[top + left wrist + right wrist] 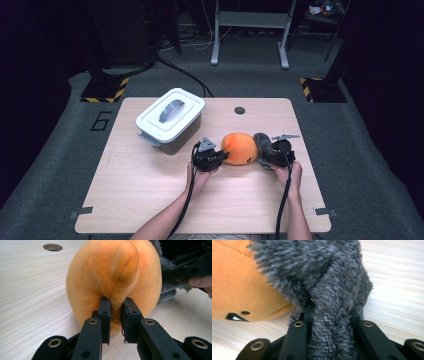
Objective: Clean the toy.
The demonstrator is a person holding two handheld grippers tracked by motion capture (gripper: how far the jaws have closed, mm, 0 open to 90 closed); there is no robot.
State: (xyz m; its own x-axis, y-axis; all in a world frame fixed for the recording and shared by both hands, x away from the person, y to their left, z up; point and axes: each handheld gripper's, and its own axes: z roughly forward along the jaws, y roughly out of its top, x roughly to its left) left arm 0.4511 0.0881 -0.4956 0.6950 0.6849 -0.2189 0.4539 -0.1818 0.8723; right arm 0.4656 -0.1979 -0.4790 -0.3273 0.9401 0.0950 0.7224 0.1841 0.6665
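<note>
Both pairs of jaws are gripping the same plush toy (240,148), one from each end. Your left gripper (222,156) is pinching a raised orange seam flap on the toy's orange body (110,277); in the left gripper view its two black jaws are standing almost together with that fold of fabric squeezed between them. Your right gripper (265,156) is clamping a thick tuft of the grey fur (329,290); in the right gripper view the fur is bulging up and out from between its jaws and hiding the pads.

You are holding the toy near the middle of the light wooden table (150,200), its orange body lying between the two grippers and its grey furry part at the right end. In the right gripper view a small black mark with a white fleck is showing on the orange side, low and close to the tabletop.

A white lidded box (171,119) with a grey handle is sitting on the far left part of the table, well apart from the toy. A round hole (240,110) is lying in the tabletop beyond the toy.
</note>
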